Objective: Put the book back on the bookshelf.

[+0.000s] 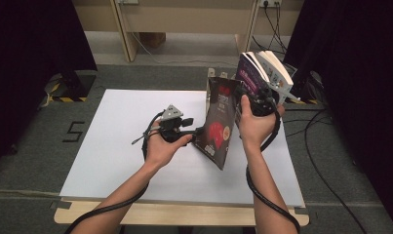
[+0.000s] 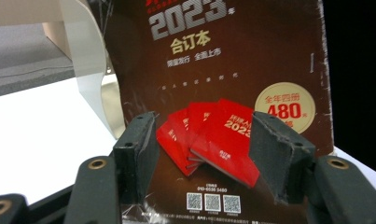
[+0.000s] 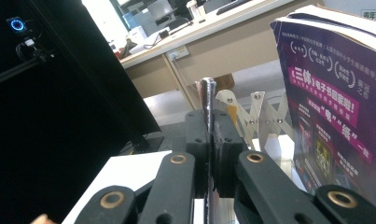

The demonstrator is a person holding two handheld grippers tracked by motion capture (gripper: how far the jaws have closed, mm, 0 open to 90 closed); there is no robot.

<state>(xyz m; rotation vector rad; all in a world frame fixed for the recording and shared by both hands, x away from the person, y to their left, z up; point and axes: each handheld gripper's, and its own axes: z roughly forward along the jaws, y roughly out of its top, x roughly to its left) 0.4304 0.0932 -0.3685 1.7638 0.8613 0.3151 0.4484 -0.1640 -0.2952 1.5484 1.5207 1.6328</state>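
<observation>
- White table (image 1: 135, 161) lies beneath both hands.
- Right gripper (image 3: 209, 135) is clamped on the brown magazine's (image 1: 218, 124) edge.
- Left gripper (image 2: 202, 144) gapes wide before its cover, holding nothing.

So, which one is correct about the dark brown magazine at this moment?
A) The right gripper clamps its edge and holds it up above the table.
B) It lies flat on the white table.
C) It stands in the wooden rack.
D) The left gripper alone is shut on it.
A: the right gripper has its jaws pressed shut on the thin edge of the dark brown magazine, which hangs above the white table.
</observation>
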